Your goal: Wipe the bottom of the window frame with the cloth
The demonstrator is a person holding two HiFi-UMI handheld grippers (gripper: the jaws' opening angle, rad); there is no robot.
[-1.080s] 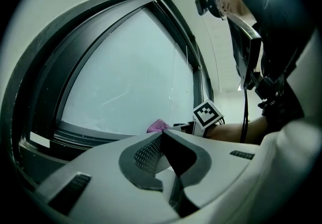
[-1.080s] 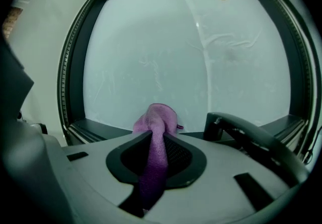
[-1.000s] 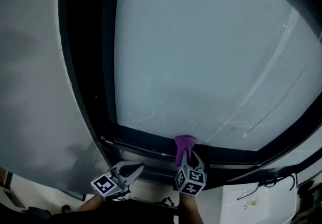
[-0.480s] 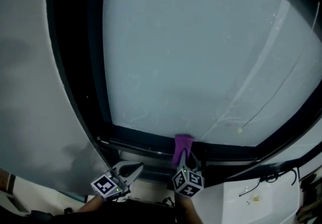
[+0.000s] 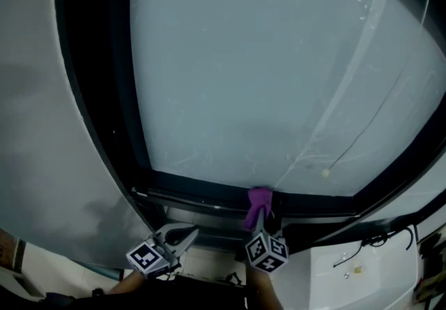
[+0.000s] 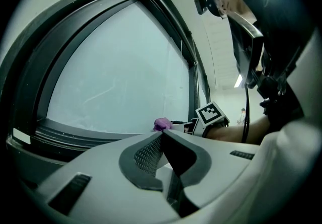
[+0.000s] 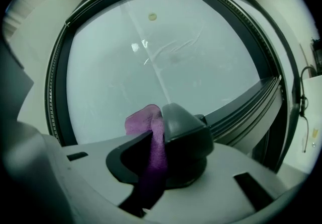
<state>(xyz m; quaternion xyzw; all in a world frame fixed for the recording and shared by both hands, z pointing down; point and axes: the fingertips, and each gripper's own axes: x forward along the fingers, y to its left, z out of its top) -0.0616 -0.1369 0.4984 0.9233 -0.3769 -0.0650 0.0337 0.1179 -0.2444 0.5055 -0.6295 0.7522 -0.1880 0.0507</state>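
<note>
Down on the bottom of the window frame (image 5: 209,194), the right gripper (image 5: 259,215) pinches the purple cloth (image 5: 258,198), mid-wipe it seems, and should next slide it along the rail, while the left gripper (image 5: 187,235) sits pressed together, empty.

Dim, backlit frames; pale diffuse glow through the window pane (image 5: 265,72), heavy fisheye bending, dark vignetted corners.

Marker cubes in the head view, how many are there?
2: one cube on the left gripper, bottom left; another cube on the right gripper, bottom centre, below the purple cloth.
</note>
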